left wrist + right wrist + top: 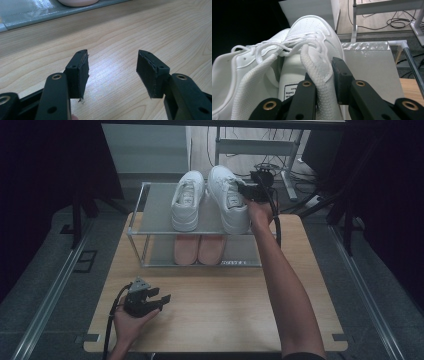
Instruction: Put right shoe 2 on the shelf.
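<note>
Two white sneakers stand side by side on the top shelf of a small grey rack [155, 207]. My right gripper [245, 190] is shut on the collar of the right white sneaker [227, 197], one jaw inside the shoe and one outside its side wall [322, 70]. The left white sneaker [187, 200] lies untouched beside it. A pair of pink shoes [200, 249] sits on the lower shelf. My left gripper [159, 301] rests low over the wooden table [220, 305] near its front left, open with nothing between its jaws [112, 72].
The rack's metal frame [134, 227] takes up the back half of the table. Beyond it are a white box [145, 147], a grey metal stand [255, 145] and cables on the floor. Dark curtains hang at both sides.
</note>
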### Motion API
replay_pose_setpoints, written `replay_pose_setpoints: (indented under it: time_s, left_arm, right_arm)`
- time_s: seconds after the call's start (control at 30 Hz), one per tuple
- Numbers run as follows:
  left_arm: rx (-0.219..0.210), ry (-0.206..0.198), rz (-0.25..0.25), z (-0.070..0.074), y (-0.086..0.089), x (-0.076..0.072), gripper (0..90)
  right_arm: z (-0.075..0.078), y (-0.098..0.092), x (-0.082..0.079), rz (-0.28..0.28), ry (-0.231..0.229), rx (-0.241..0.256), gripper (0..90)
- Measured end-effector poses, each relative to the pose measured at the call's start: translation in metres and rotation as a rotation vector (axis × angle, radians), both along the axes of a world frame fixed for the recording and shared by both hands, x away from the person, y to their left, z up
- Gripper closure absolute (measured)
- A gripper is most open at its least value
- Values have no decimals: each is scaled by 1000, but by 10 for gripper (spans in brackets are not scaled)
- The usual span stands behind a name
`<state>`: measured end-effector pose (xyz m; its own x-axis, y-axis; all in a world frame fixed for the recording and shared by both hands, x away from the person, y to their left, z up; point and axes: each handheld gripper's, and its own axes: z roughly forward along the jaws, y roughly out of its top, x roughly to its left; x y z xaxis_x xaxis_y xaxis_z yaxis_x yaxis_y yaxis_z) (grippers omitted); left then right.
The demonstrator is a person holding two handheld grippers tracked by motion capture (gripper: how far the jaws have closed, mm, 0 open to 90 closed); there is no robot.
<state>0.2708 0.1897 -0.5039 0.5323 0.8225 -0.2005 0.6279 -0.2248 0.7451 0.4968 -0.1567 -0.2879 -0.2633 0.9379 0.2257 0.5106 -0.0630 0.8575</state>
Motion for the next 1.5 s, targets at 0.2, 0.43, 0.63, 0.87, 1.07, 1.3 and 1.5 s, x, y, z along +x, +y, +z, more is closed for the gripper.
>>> replay_pose_setpoints:
  time_s: [0.2, 0.43, 0.63, 0.87, 1.07, 1.3, 1.5]
  left_arm:
    - [-4, 3, -1, -1, 0, 1, 438]
    - [-4, 1, 1, 0, 1, 1, 438]
    - [-4, -2, 3, 0, 1, 1, 437]
    - [-3, -2, 4, 0, 2, 1, 437]
    - [-2, -3, 6, -1, 2, 1, 437]
    - [2, -2, 4, -2, 1, 1, 437]
    - [0, -1, 4, -2, 0, 0, 437]
  right_arm:
    - [-1, 10, 16, -24, 22, -3, 795]
    - [-5, 17, 31, -45, 36, -24, 792]
    - [-10, 20, 39, -47, 49, -25, 789]
    - [-19, 25, 44, -50, 69, -39, 773]
    - [-25, 24, 46, -36, 73, -30, 746]
    - [-21, 17, 40, 24, 27, -1, 572]
    - [-4, 6, 22, 57, -40, -20, 595]
